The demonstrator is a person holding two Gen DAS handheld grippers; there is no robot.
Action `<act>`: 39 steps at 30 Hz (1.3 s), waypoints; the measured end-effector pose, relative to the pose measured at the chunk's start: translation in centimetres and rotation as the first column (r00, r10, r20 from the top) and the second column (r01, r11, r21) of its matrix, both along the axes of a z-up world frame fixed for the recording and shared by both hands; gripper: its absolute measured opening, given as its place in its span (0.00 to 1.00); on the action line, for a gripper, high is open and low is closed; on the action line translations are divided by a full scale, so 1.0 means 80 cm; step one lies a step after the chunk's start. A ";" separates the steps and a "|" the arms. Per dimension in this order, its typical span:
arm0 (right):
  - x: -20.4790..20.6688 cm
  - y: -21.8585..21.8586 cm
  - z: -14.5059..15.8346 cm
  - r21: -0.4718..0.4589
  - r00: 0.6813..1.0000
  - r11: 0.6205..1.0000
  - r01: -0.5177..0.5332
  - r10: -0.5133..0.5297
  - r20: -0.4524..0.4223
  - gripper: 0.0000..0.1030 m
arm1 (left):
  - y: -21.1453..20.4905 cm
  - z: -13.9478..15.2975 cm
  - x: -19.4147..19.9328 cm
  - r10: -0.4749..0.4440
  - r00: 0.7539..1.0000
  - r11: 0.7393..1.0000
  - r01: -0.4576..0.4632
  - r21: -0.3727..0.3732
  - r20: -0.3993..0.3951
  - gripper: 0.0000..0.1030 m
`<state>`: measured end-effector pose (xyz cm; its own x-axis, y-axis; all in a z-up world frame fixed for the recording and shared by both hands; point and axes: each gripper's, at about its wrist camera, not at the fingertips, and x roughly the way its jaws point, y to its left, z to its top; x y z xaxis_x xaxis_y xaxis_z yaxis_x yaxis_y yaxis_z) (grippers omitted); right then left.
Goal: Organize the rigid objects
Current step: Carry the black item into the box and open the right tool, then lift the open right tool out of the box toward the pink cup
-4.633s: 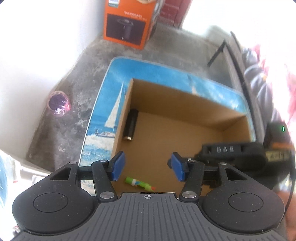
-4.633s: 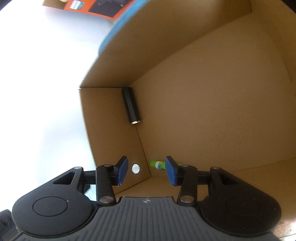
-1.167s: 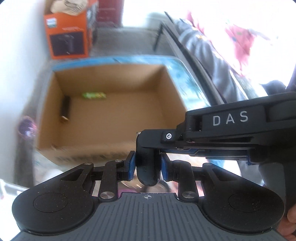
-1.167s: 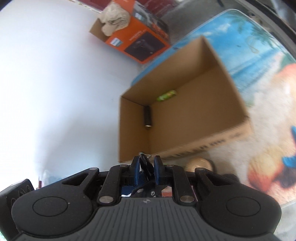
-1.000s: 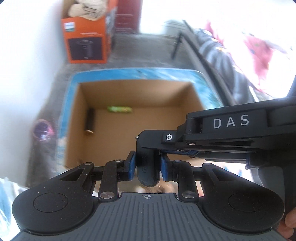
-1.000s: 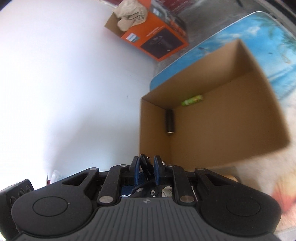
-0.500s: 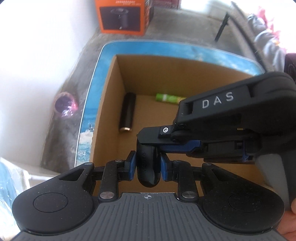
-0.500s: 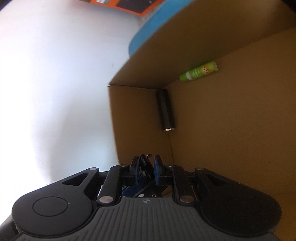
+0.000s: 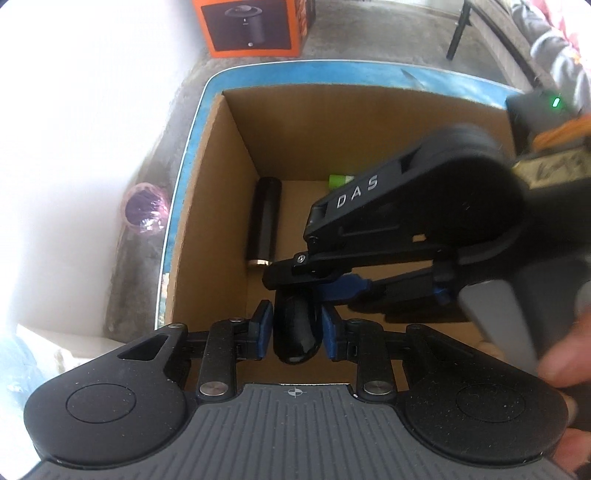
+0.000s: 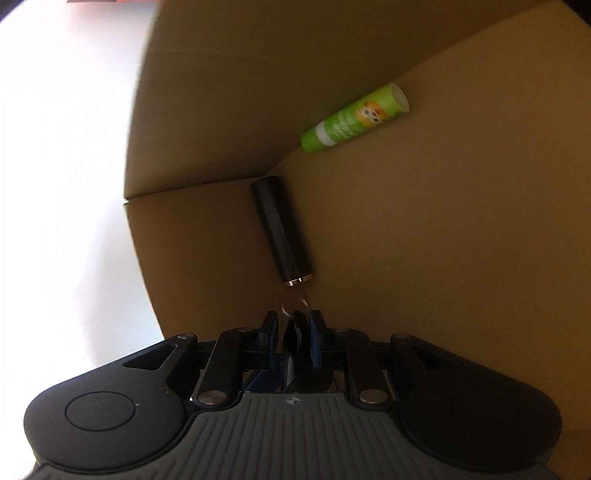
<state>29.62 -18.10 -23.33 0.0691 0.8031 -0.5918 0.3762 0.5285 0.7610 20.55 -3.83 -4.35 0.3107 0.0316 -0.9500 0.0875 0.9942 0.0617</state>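
Observation:
An open cardboard box holds a black cylinder along its left wall and a green tube at the far wall. My left gripper points down into the box. Its jaws are opening, with a black key fob still between the pads. My right gripper reaches in from the right onto the same fob. In the right wrist view that gripper is shut on the fob. The fob's metal ring nearly touches the black cylinder. The green tube lies beyond.
The box stands on a blue printed surface. An orange carton sits on the grey floor behind it, and a purple-pink wrapped thing lies at the left. A person's hand grips the right tool. A white wall runs along the left.
Both grippers have sunk into the box with the fob between them. The right one has come close to the black cylinder. The left pads stand slightly wider.

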 end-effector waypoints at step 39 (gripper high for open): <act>-0.255 -0.090 0.314 -0.435 0.769 0.859 0.271 0.078 0.634 1.00 | 0.067 0.148 -0.174 0.003 0.914 0.918 0.159 -0.363 0.406 1.00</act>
<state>9.20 -25.34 1.79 0.6135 0.3953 -0.6836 -0.0076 0.8686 0.4954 6.63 1.56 7.48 0.6443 -0.3466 -0.6817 0.2147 0.9376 -0.2737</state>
